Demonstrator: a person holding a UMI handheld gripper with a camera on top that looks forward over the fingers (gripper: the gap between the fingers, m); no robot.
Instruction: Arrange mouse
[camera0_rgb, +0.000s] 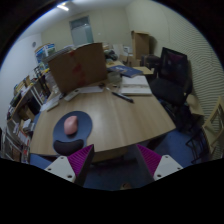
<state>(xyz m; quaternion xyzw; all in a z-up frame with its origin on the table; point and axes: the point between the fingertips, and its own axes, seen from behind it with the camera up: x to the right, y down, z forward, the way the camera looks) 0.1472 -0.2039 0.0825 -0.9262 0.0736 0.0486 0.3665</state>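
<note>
While the gripper (115, 163) hung with fingers apart — holding nothing — we saw the mouse (71, 124) on its mat (72, 130), long axis running away from us across the table (125, 118).

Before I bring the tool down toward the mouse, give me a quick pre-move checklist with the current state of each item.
1. Mouse in view: ok, it sits on the dark mouse pad on the wooden table.
2. Tool open: ok, the two fingers stand apart with nothing between them.
3. Tool aligned with the mouse: not ok, the mouse lies ahead and off to the left of the fingers.
4. Path to the mouse: ok, bare tabletop lies between the fingers and the pad.
5. Mouse cable: cannot tell.
6. Nearby clutter: ok, the cardboard box and papers stand well beyond the pad.
</note>
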